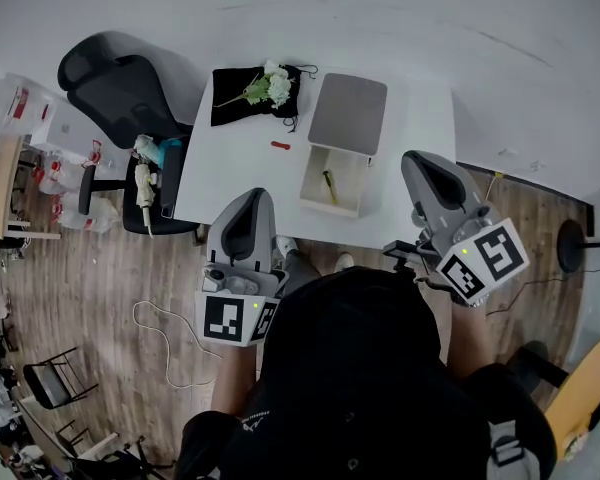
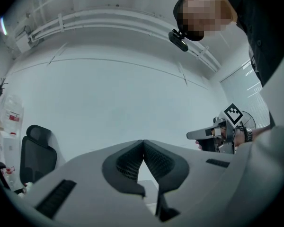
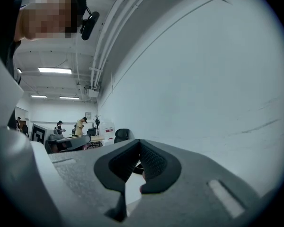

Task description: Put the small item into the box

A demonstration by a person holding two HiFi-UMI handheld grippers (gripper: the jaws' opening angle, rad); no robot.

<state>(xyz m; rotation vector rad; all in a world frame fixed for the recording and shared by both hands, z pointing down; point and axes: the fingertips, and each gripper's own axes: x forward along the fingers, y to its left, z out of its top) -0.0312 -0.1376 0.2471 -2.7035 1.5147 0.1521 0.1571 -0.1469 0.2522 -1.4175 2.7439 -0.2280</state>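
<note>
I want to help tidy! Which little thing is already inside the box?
The thin yellowish item lies inside the open box; the small red item lies outside, on the table.

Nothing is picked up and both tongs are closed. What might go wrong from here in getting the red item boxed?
The red item is small and lies flat on the table, so the tongs may slip off it.
It lies near the black cloth and flowers, which a reach might snag.
The left tongs and right tongs are shut and must open first.
</note>
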